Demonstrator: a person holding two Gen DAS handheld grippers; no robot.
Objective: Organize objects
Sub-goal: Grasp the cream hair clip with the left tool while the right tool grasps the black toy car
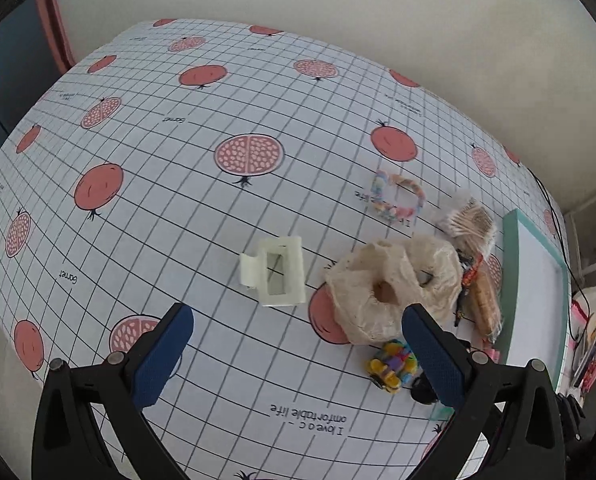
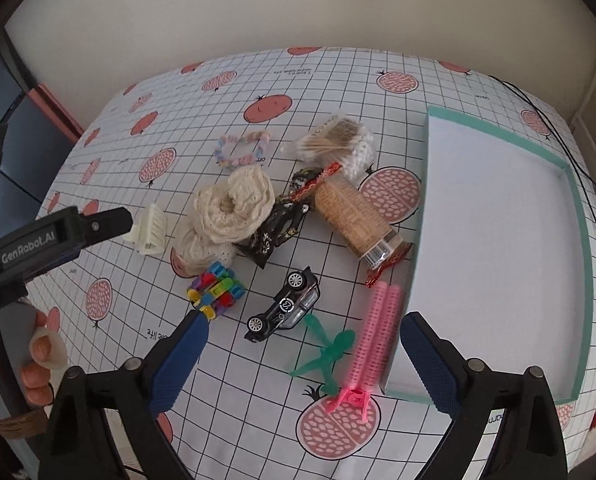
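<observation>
Both tools stand open and empty above the counter: left tool (image 1: 298, 360) with its blue pads spread wide, right tool (image 2: 302, 364) likewise, nothing between the fingers of either. Seen from the right wrist, the left tool's black body enters at 9 o'clock, with a hand (image 2: 37, 356) on its grip at 8 o'clock. Counter (image 2: 97, 184) carries a white gridded cloth printed with pomegranates. Largest item is the shallow tray (image 2: 578, 240) with a teal rim and white floor, at 3 o'clock in the right wrist view; nothing lies in it. Next, a cream lace scrunchie (image 2: 233, 208) lies at centre, touching a black patterned packet (image 2: 273, 232) on its 3 o'clock side. A cylinder of toothpicks (image 2: 354, 220) lies tilted between the packet and the tray, with a red-orange braided band (image 2: 318, 180) at its upper end. A bag of cotton swabs (image 2: 338, 140) sits at 12 o'clock of the cylinder. Pink hair rollers (image 2: 378, 332) lie just beside the tray's near corner, overlapping a green plastic clip (image 2: 326, 356). A black toy car (image 2: 283, 310) rests tilted, near centre. A multicoloured block toy (image 2: 217, 292) sits at 7 o'clock of the scrunchie. A cream claw clip (image 1: 275, 276) lies apart at the scrunchie's 9 o'clock. A pastel bead bracelet (image 2: 241, 150) lies at 12 o'clock of the scrunchie.
</observation>
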